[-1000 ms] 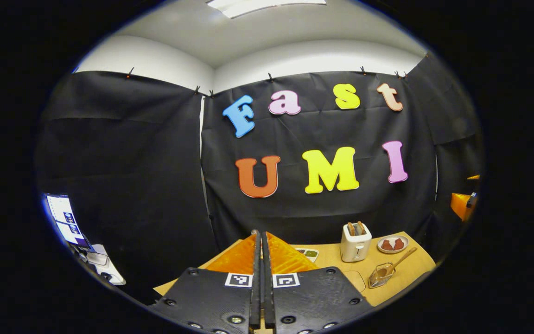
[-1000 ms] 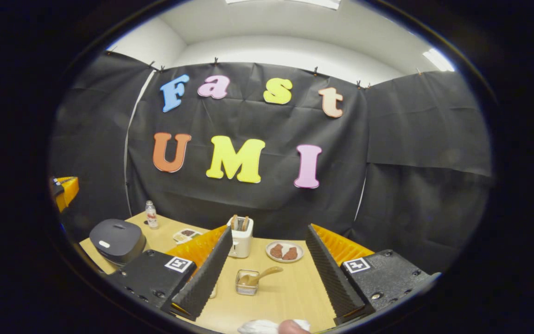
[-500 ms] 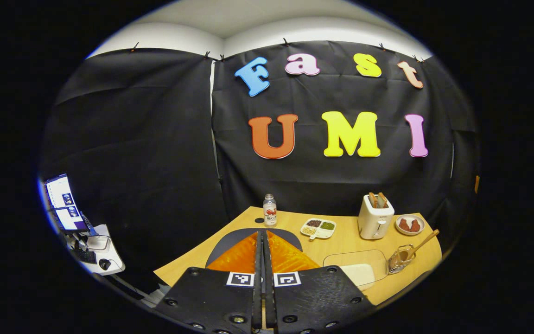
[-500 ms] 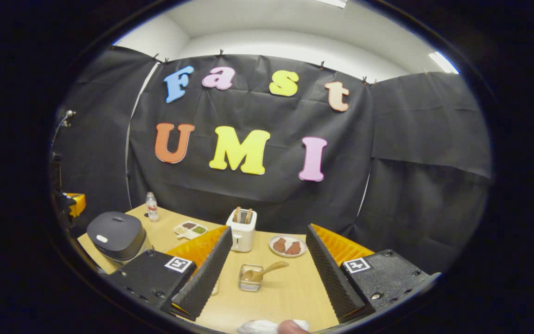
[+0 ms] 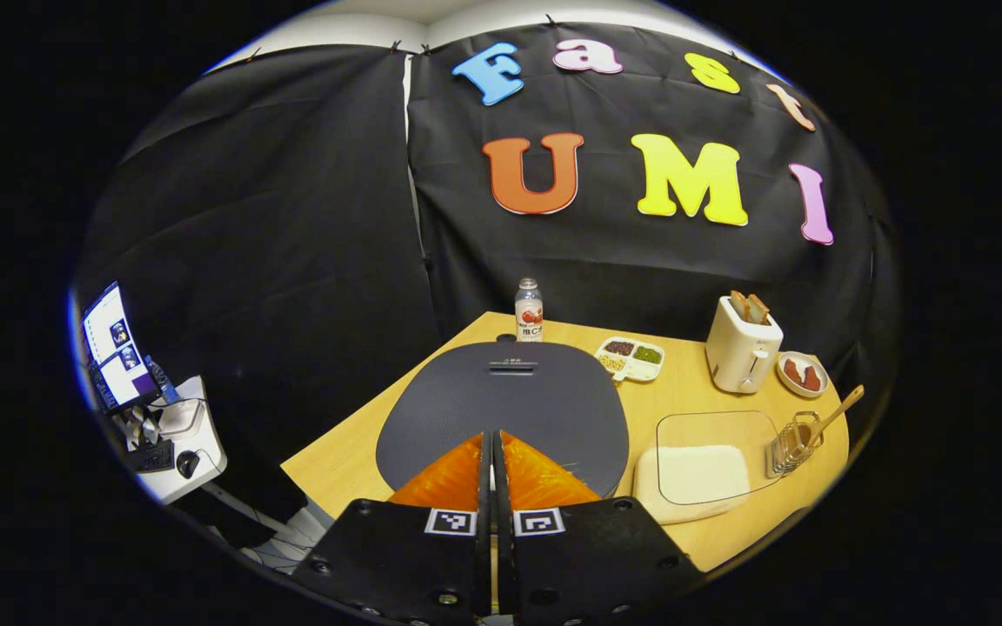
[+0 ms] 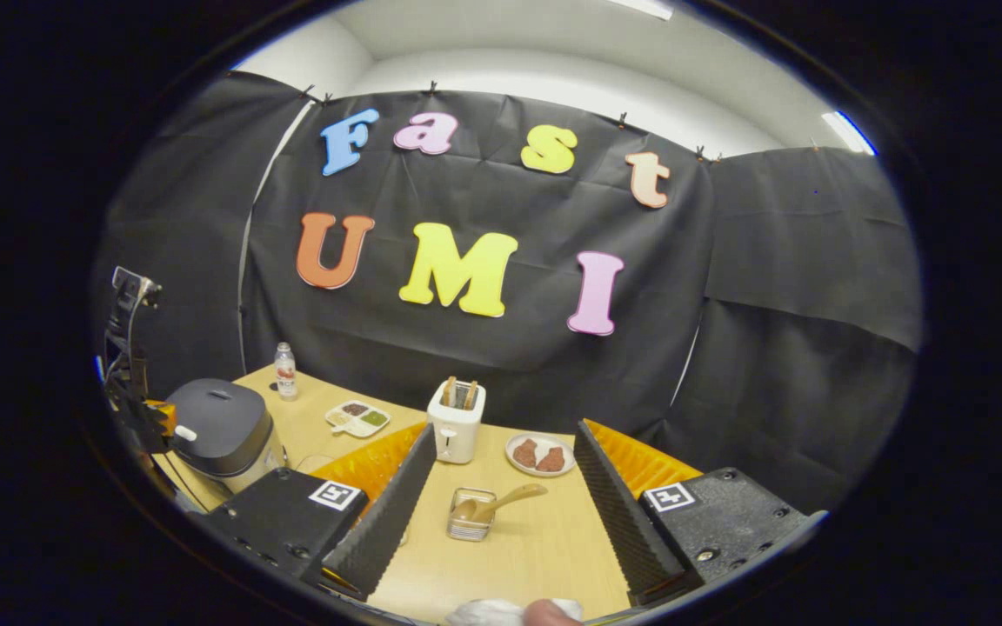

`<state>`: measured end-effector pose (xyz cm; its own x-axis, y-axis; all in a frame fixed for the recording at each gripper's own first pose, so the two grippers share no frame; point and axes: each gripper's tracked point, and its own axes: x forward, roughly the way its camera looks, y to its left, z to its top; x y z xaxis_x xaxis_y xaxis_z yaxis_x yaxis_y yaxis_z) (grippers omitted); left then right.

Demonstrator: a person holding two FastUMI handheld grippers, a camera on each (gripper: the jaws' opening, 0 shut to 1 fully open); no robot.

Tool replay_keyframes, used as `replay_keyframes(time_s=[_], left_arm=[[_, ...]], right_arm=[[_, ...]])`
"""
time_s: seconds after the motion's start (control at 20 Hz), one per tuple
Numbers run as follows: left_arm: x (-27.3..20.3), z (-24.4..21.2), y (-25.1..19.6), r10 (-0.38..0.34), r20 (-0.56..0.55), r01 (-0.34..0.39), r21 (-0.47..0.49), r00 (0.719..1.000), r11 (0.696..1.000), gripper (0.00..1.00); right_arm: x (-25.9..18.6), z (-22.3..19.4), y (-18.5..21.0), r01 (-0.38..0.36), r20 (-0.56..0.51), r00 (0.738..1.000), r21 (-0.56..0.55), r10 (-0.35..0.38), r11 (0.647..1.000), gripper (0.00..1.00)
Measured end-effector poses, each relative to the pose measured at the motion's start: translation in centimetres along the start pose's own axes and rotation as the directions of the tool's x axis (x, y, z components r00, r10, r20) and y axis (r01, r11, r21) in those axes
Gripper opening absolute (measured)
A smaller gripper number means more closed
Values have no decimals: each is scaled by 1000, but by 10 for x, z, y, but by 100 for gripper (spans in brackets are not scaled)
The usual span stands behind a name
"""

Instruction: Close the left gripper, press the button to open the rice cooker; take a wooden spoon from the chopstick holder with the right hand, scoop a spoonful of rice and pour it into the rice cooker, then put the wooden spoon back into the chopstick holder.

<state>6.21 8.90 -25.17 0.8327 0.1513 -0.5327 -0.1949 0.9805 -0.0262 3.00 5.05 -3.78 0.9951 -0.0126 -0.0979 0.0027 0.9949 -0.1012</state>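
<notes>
The dark grey rice cooker (image 5: 501, 400) sits with its lid down right under my left gripper (image 5: 492, 436), which is shut with nothing between the fingers. Its tips hover over the near part of the lid; I cannot tell if they touch. In the right gripper view the cooker (image 6: 218, 426) stands at the far left, with the left gripper (image 6: 162, 422) beside its front. A wooden spoon (image 6: 511, 499) leans in the wire chopstick holder (image 6: 469, 515), between and beyond the fingers of my open right gripper (image 6: 504, 426). A clear rice container (image 5: 697, 469) lies right of the cooker.
On the wooden table (image 5: 336, 456) stand a bottle (image 5: 528, 311), a compartment dish (image 5: 631, 357), a white toaster (image 5: 743, 343) and a small plate (image 5: 801, 374). A side desk with a monitor (image 5: 118, 348) is off the left edge. A fingertip on something white (image 6: 501, 611) shows at the bottom.
The left gripper has tipped down and come over the rice cooker, whose lid now lies under its shut fingers. The right gripper has barely moved and stays open.
</notes>
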Motion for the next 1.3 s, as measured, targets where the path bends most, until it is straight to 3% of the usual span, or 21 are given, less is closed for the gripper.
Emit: replay_keyframes(time_s=[0.2, 0.5, 0.8, 0.95, 1.3], left_arm=[[14, -31, 7, 10, -104, -11, -5, 994, 1000, 2], [16, -36, 7, 43, -99, -39, 45, 994, 998, 2], [18, -41, 4, 20, -144, -16, 30, 989, 999, 2], [18, -44, 2, -15, -204, 6, -44, 979, 999, 2], [16, -46, 6, -16, -237, 21, 21, 971, 1000, 2]], right_arm=[[0, -3, 3, -1, -13, 1000, -10, 1, 1000, 100], [1, -10, 8, -10, -28, 1000, -10, 10, 1000, 100], [0, -12, 10, -18, -34, 999, 6, 18, 1000, 100], [-1, -15, 11, -21, -38, 999, 14, 22, 1000, 100], [-1, -10, 17, -40, -22, 999, 10, 40, 999, 100]])
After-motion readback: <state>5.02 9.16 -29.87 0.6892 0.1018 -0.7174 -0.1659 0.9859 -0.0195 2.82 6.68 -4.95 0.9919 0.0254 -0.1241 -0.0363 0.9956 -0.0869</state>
